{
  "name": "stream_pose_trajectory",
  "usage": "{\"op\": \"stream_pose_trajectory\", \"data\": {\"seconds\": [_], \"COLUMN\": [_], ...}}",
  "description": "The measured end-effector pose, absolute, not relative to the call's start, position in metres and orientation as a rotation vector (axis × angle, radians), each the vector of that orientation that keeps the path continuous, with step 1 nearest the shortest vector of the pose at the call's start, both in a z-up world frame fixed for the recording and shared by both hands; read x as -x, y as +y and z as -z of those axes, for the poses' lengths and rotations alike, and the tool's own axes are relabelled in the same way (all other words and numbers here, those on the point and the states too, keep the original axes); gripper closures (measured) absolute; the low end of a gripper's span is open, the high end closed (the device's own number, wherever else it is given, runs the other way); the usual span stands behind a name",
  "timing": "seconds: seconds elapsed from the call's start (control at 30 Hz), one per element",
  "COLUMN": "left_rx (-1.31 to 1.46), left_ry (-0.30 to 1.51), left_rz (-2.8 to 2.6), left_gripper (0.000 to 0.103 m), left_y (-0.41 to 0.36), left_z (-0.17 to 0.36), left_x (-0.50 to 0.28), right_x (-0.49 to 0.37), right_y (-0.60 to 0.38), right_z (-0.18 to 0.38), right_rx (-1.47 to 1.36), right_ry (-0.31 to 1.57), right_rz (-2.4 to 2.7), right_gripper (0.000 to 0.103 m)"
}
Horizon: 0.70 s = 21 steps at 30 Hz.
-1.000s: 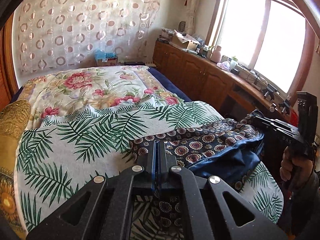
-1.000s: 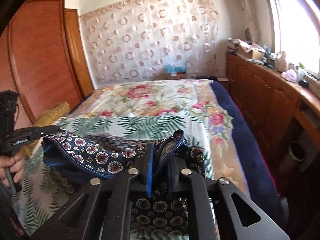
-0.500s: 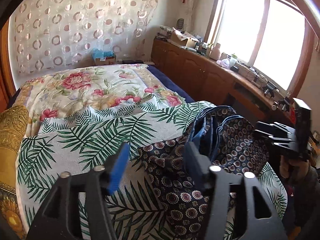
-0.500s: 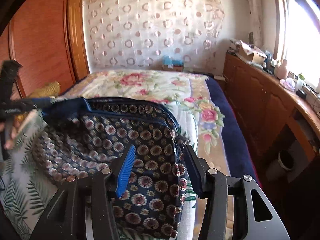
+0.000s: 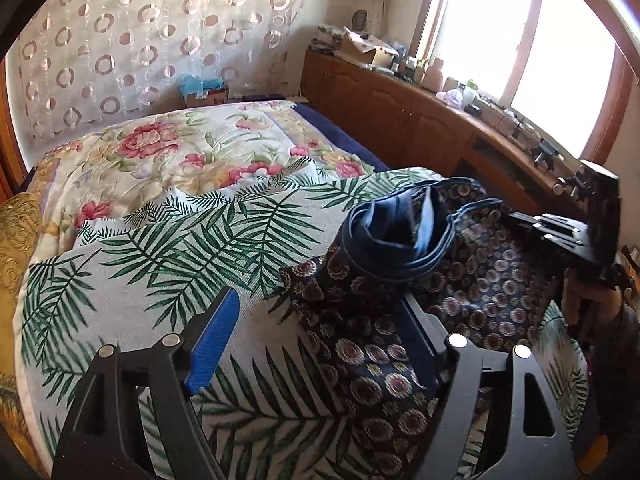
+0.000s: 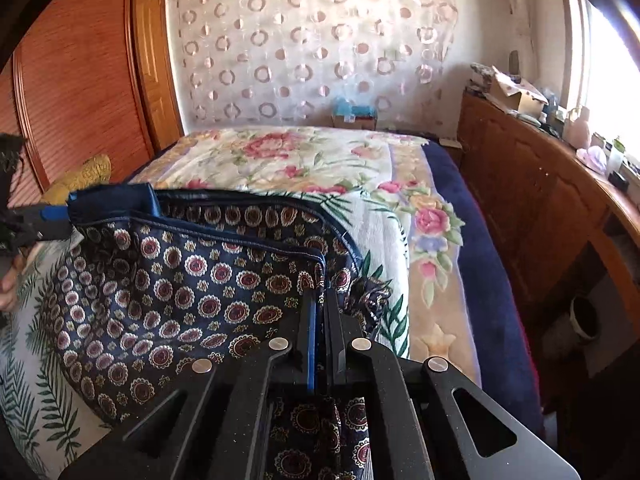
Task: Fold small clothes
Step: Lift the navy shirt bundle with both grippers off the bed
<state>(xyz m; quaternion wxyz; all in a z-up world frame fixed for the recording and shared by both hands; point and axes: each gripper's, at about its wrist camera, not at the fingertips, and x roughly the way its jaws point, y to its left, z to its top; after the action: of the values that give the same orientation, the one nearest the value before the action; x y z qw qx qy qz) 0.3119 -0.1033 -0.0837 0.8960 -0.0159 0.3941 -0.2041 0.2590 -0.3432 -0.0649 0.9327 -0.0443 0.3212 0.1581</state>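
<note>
Right hand-held gripper [image 6: 322, 316] reclosed on shorts [image 6: 168, 280]

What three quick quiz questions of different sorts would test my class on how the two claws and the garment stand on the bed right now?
1. True or false: the left claw is shut on the dark patterned garment.
2. What does the right claw grip? A) the garment's edge B) a towel C) nothing
3. Fill the gap: the garment lies on a sheet printed with green ___.

Key: 1 false, its fingers stand wide apart over the garment. 2 A. 3 leaves.
</note>
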Motion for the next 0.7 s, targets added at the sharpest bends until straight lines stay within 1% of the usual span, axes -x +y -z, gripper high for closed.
{"op": "stream_pose_trajectory", "data": {"seconds": [0.2,0.23,0.27,0.3,0.37,0.4,0.47,0.53,0.63,0.7], "left_rx": [0.056,0.076,0.091,0.104,0.115,0.112,0.108,0.111,0.096,0.095], "left_ry": [0.906,0.914,0.921,0.925,0.925,0.922,0.921,0.925,0.924,0.924], "left_rz": [0.356,0.361,0.365,0.367,0.372,0.375,0.383,0.396,0.417,0.434], "left_gripper": [0.025,0.025,0.025,0.025,0.025,0.025,0.028,0.039,0.049,0.053], "left_y": [-0.099,-0.097,-0.095,-0.094,-0.095,-0.096,-0.099,-0.101,-0.104,-0.106], "left_z": [0.104,0.106,0.107,0.108,0.11,0.11,0.111,0.112,0.112,0.111], "left_x": [-0.343,-0.346,-0.348,-0.349,-0.35,-0.35,-0.348,-0.348,-0.349,-0.349], "right_x": [-0.246,-0.245,-0.245,-0.244,-0.245,-0.245,-0.249,-0.253,-0.258,-0.263], "right_y": [-0.357,-0.356,-0.357,-0.356,-0.355,-0.354,-0.352,-0.355,-0.357,-0.357], "right_z": [0.06,0.059,0.059,0.058,0.058,0.059,0.064,0.065,0.065,0.067], "right_rx": [0.059,0.058,0.061,0.072,0.072,0.069,0.076,0.063,0.048,0.037], "right_ry": [0.658,0.657,0.66,0.667,0.687,0.697,0.726,0.745,0.771,0.8], "right_rz": [-0.259,-0.261,-0.259,-0.238,-0.251,-0.265,-0.27,-0.278,-0.282,-0.295], "right_gripper": [0.1,0.098,0.086,0.068,0.053,0.051,0.051,0.05,0.049,0.049]}}
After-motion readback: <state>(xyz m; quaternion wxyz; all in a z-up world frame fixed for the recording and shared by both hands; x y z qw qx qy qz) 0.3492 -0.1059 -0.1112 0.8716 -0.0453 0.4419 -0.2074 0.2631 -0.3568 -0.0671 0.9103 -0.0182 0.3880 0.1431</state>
